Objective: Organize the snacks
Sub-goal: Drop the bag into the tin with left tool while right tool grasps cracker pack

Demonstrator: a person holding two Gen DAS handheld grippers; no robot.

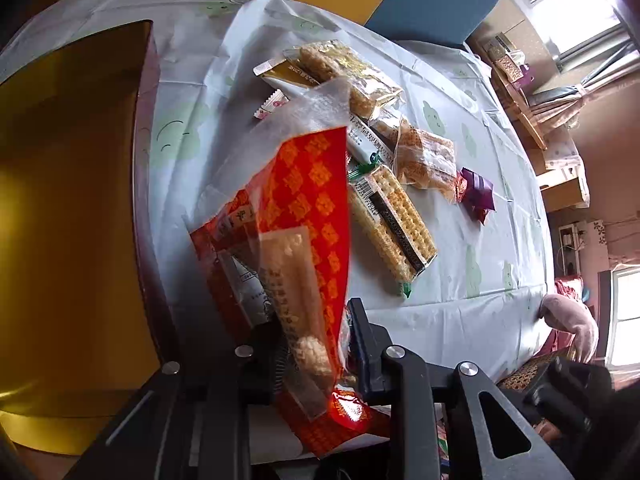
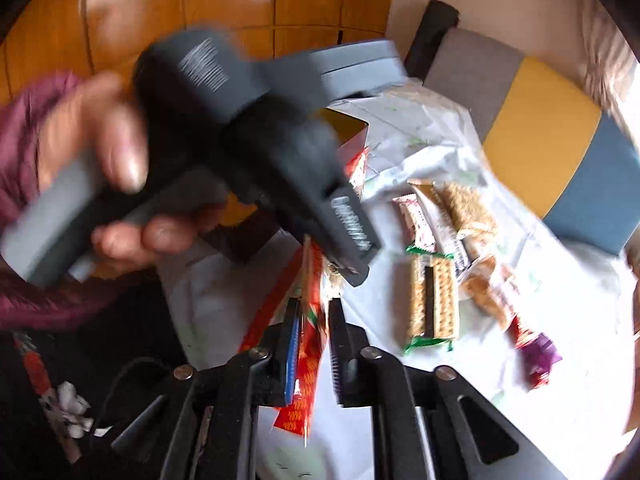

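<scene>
My left gripper [image 1: 316, 332] is shut on a red-and-clear snack packet [image 1: 304, 216] and holds it above the table beside a gold box [image 1: 68, 208]. The same red packet [image 2: 310, 344] runs between the fingers of my right gripper [image 2: 314, 312], which stand a little apart around its lower end. The left gripper's body [image 2: 256, 152], held by a hand, fills the middle of the right wrist view. A pile of snacks lies on the tablecloth: a cracker pack [image 1: 394, 220] [image 2: 432, 300], a gold-wrapped bar [image 1: 348, 72], an orange snack bag [image 1: 428, 160] and a purple packet [image 1: 476, 192] [image 2: 538, 354].
The table wears a white cloth with green shapes [image 1: 460, 312]. A blue, yellow and grey cushion [image 2: 560, 152] lies beyond the far edge. A wooden floor [image 2: 200, 8] shows behind. A hand in a pink sleeve [image 1: 572, 320] rests at the table's right edge.
</scene>
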